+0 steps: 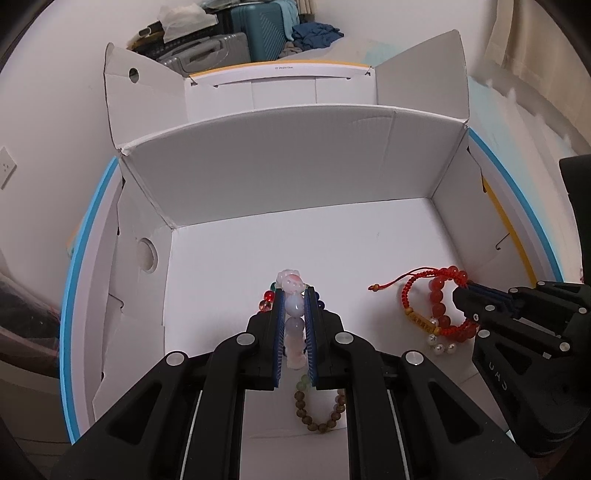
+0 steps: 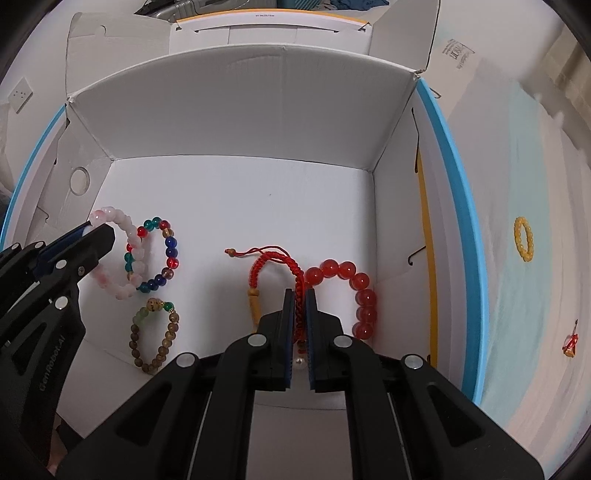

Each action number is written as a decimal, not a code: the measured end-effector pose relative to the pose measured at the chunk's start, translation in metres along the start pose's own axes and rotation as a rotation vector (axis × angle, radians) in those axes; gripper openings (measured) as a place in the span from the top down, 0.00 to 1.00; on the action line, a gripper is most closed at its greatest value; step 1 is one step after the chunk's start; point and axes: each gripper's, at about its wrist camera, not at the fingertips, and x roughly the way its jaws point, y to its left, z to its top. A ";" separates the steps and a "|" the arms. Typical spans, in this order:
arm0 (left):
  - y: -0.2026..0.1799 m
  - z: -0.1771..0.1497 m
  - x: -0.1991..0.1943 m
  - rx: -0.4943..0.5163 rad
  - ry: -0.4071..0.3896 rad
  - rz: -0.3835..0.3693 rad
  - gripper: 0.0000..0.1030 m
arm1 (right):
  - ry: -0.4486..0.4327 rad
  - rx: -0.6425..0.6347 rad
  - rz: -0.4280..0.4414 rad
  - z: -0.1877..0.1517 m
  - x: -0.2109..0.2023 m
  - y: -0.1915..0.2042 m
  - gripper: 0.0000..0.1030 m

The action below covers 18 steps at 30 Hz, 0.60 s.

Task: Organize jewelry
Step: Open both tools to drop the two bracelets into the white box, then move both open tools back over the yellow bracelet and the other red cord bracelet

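Note:
Inside a white cardboard box [image 1: 280,173], my left gripper [image 1: 294,295] is shut on a pale pink bead bracelet [image 1: 294,314], which also shows at the left in the right wrist view [image 2: 122,284]. Under it lies a multicoloured bead bracelet [image 2: 168,254]. A brown bead bracelet [image 2: 155,332] lies nearer the front. My right gripper [image 2: 300,295] is shut on a red braided cord bracelet [image 2: 273,260], beside a red bead bracelet [image 2: 360,295]. Both red bracelets show at the right in the left wrist view [image 1: 439,306].
The box [image 2: 240,110] has raised flaps and sits on a blue-rimmed surface [image 2: 450,184]. Outside, on the right, a yellow bead bracelet [image 2: 523,239] and a small red trinket [image 2: 570,345] lie on the pale cloth. Suitcases [image 1: 236,33] stand behind.

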 end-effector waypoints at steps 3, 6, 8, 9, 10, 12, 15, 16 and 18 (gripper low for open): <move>0.002 0.002 0.003 -0.006 0.004 -0.001 0.88 | -0.004 0.006 -0.002 0.001 -0.001 0.000 0.93; 0.005 0.003 -0.001 -0.027 -0.008 0.003 0.87 | -0.008 0.015 0.000 0.001 -0.003 -0.001 0.84; 0.007 0.004 -0.005 -0.036 -0.023 0.008 0.80 | -0.022 0.021 -0.003 0.001 -0.007 -0.003 0.66; 0.008 0.004 -0.008 -0.043 -0.030 0.007 0.78 | -0.036 0.022 0.009 0.001 -0.011 -0.003 0.65; 0.009 0.005 -0.011 -0.050 -0.038 0.007 0.74 | -0.043 0.024 0.013 0.001 -0.014 -0.003 0.62; 0.011 0.006 -0.016 -0.056 -0.053 0.012 0.67 | -0.069 0.031 0.027 0.001 -0.022 -0.004 0.57; 0.014 0.009 -0.026 -0.075 -0.079 0.019 0.51 | -0.110 0.025 0.026 0.002 -0.033 -0.003 0.43; 0.016 0.010 -0.031 -0.079 -0.093 0.026 0.48 | -0.131 0.026 0.021 0.002 -0.038 -0.003 0.39; 0.017 0.011 -0.036 -0.088 -0.111 0.034 0.41 | -0.159 0.033 0.023 0.002 -0.047 -0.005 0.38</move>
